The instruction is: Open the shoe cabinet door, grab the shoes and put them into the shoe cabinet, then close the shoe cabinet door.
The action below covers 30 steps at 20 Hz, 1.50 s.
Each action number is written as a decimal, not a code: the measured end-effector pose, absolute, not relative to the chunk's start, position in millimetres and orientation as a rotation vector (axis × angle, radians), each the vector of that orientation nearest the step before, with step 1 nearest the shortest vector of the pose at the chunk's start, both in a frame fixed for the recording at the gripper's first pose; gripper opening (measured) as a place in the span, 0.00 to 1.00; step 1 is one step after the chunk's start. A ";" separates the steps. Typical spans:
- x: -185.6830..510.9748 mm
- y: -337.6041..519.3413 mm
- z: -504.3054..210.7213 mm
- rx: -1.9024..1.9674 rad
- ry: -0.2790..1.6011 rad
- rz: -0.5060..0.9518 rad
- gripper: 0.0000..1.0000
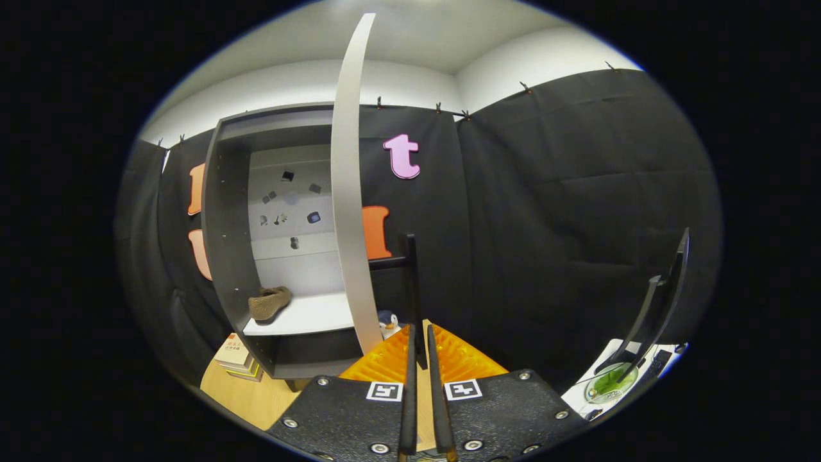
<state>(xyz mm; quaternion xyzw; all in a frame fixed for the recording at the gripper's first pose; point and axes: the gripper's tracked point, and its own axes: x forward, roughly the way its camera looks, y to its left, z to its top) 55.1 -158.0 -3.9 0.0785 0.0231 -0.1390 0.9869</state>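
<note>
Claw clenched on nothing, fingers nearly touching. Door stood open edge-on just ahead-left; shoe lay on the cabinet shelf beyond it. Risk: a push near the door's edge might slip off, leaving it ajar.

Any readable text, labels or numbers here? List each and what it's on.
Nothing can be quoted.
Top book of the stack beside the shoe cabinet: red print, too small to read.
Stickers on the cabinet's back panel: too small to read.
Square tags on the gripper: coded patterns, no words. Its fingers are nearly together, holding nothing.
</note>
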 end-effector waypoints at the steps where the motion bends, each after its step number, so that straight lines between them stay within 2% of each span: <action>1: 52.6 -161.9 -5.7 0.159 0.051 -0.290 0.10; 5: 44.9 -170.9 -14.3 0.158 0.080 -0.324 0.10; 20: 17.5 -93.1 -14.0 0.140 0.099 -0.228 0.10; 26: 18.5 -29.7 -46.4 0.127 0.168 -0.136 0.13; 30: 30.3 20.0 -95.0 0.119 0.269 -0.055 0.13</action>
